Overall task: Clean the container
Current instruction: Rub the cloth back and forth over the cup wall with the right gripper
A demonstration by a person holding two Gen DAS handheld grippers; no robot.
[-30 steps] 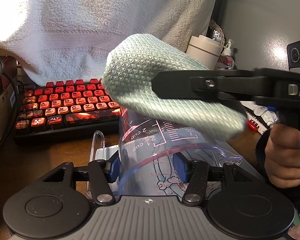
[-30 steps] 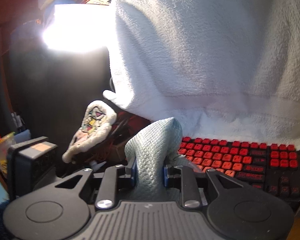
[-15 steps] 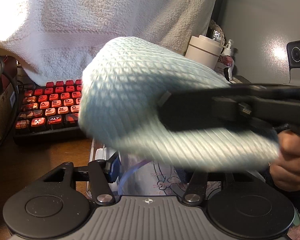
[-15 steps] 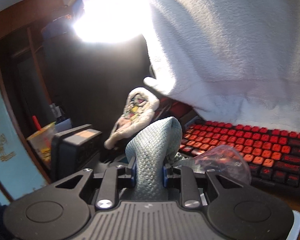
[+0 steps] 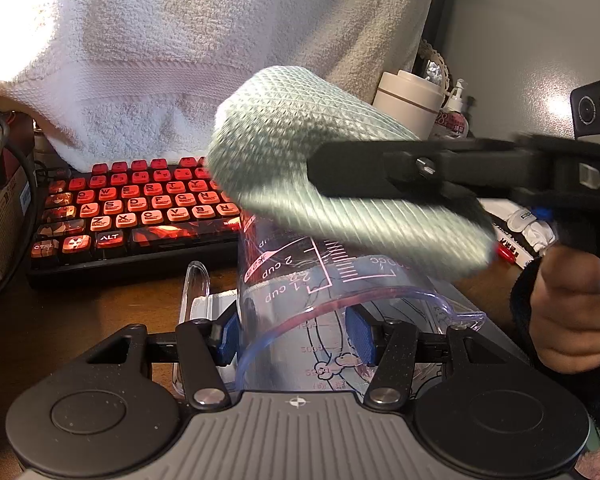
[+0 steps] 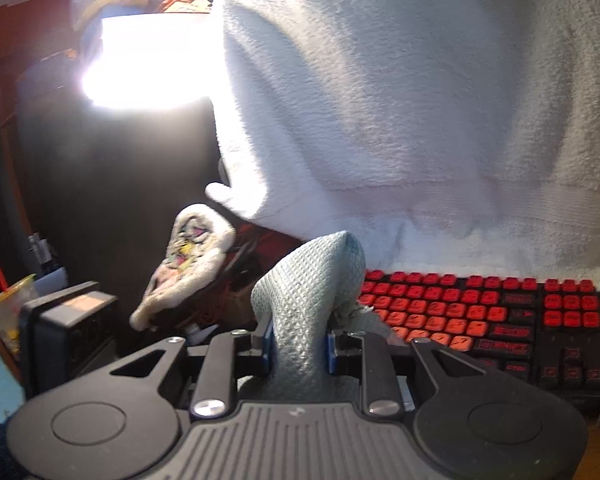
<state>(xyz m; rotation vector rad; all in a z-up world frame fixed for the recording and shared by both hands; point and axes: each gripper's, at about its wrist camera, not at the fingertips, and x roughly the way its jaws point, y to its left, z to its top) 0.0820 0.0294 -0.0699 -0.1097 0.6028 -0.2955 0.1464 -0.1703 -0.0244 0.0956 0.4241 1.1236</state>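
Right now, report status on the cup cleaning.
Left gripper shut on measuring cup. Right gripper shut on green cloth, over the cup. Nothing in the way.

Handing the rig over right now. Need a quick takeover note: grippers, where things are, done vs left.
Left gripper: shut on the clear measuring cup, held tilted above the desk, in front of the red keyboard.
Right gripper: shut on the pale green cloth, bunched over the cup's upper side.
Done: both items gripped, cloth at the cup.
Left: finish wiping, then set both down. How clean the cup is cannot be told.
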